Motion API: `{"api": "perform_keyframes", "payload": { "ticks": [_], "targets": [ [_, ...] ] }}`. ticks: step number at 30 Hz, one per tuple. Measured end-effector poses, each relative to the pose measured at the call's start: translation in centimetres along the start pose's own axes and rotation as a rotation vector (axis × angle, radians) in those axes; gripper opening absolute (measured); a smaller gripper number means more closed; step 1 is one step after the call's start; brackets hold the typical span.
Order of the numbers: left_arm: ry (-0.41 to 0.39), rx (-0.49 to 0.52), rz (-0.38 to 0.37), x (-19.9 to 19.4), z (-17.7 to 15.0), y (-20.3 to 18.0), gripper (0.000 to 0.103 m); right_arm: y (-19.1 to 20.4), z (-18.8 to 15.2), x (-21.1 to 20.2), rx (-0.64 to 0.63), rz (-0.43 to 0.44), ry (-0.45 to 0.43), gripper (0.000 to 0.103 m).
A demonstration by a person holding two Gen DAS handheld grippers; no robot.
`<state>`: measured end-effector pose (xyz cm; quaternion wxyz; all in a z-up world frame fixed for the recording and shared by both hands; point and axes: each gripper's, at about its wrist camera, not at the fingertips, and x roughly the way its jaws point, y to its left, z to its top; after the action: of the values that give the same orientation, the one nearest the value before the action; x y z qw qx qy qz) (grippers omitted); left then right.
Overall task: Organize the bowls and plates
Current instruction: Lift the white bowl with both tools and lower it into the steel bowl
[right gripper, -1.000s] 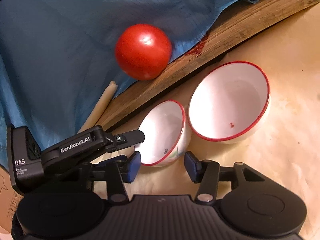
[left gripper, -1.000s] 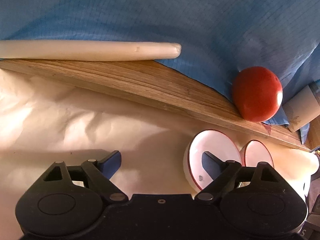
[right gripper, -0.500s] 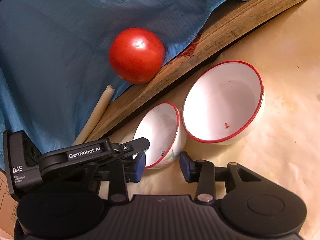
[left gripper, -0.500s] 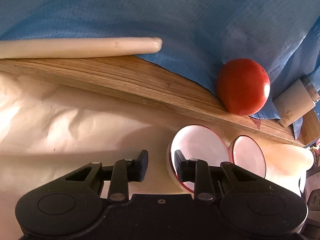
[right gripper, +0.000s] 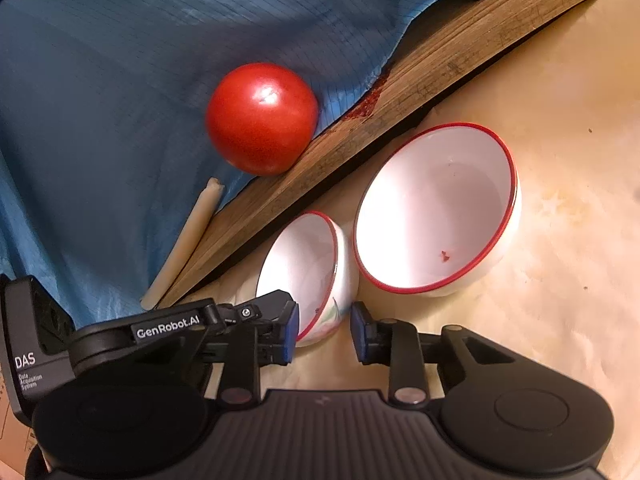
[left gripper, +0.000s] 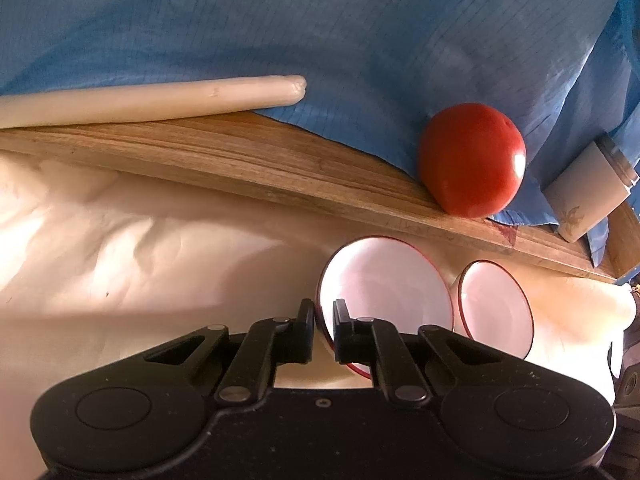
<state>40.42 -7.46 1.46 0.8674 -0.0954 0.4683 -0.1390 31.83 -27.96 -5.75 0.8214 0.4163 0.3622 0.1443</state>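
Two white bowls with red rims sit side by side on the cream table cover. In the left wrist view my left gripper point(left gripper: 323, 320) is shut on the near rim of the small bowl point(left gripper: 384, 296), one finger inside and one outside. The large bowl point(left gripper: 496, 308) stands just beyond it. The right wrist view shows the left gripper point(right gripper: 280, 304) reaching in from the left onto the small bowl point(right gripper: 304, 268), which leans against the large bowl point(right gripper: 436, 208). My right gripper point(right gripper: 323, 334) is closing, with the small bowl's lower wall between its blue pads and a gap at the right pad.
A red tomato point(right gripper: 260, 118) rests on a blue cloth point(right gripper: 120, 80) at the edge of a wooden board point(right gripper: 440, 60) behind the bowls. A pale stick point(left gripper: 152, 100) lies along the board. A flower-patterned cup point(left gripper: 584, 196) lies at the far right.
The left jaws have closed from wide apart onto the small bowl's rim. The right jaws have narrowed around the same bowl.
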Motion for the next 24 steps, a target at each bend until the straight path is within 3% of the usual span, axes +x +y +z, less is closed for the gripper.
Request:
{"api": "perform_keyframes", "payload": {
  "ticks": [11,19,24],
  "targets": [
    [-0.029,-0.008,0.029,-2.4,-0.7,0.4,0.009,1.6,-0.9,-0.4,-0.057,0.037,0.028,0.03],
    [-0.121,-0.034,-0.004,-7.2,-1.5,1.1,0.009,5.5,-1.6,-3.1,-0.186,0.086,-0.026,0.03],
    [-0.159,-0.034,0.0,-10.5,-2.7,1.5,0.009,7.4,-2.9,-4.2,-0.223,0.113,-0.015,0.03]
  ]
}}
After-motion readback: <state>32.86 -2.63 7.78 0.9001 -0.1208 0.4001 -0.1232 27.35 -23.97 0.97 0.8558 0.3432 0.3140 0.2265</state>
